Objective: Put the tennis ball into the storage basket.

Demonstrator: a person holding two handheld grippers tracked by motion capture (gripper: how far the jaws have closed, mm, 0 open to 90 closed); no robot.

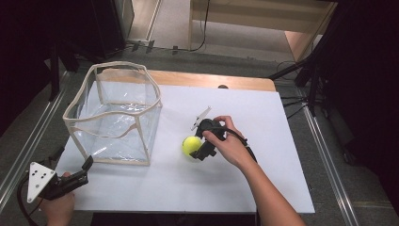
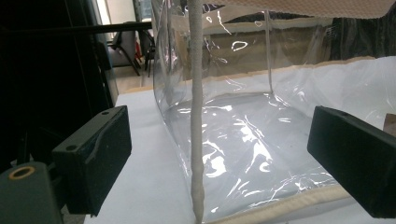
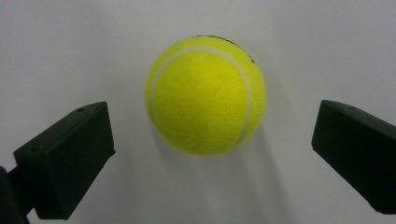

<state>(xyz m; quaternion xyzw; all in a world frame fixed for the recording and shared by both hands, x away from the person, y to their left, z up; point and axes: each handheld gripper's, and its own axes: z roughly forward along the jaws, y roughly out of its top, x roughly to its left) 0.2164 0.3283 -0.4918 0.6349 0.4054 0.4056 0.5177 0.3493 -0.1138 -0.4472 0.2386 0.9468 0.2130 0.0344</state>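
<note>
At the left edge of the white table point(image 1: 263, 141), seen from above: left gripper point(image 1: 87, 165) in a hand point(image 1: 59, 207) cut off by the bottom of the picture, jaws pointing toward the near corner of a clear plastic bag point(image 1: 113, 113) with cream trim. Jaw gap hard to judge from above. In the left gripper view: left gripper point(image 2: 219, 154) spread wide, holding nothing, one black jaw on either side of the bag's cream corner seam point(image 2: 197, 116), neither jaw touching it. Far side of the bag blurred by glare and creases in the plastic; top trim cut off by the upper edge.

Near the table's middle, well apart from the bag: yellow tennis ball point(image 1: 190, 145) resting on the white surface, partly covered by the right gripper point(image 1: 196, 151) and the hand point(image 1: 230, 143) around it. In the right gripper view: right gripper point(image 3: 212, 140) also wide open, tennis ball point(image 3: 205, 95) between the two black jaws with clear space on both sides, not touched or gripped.
</note>
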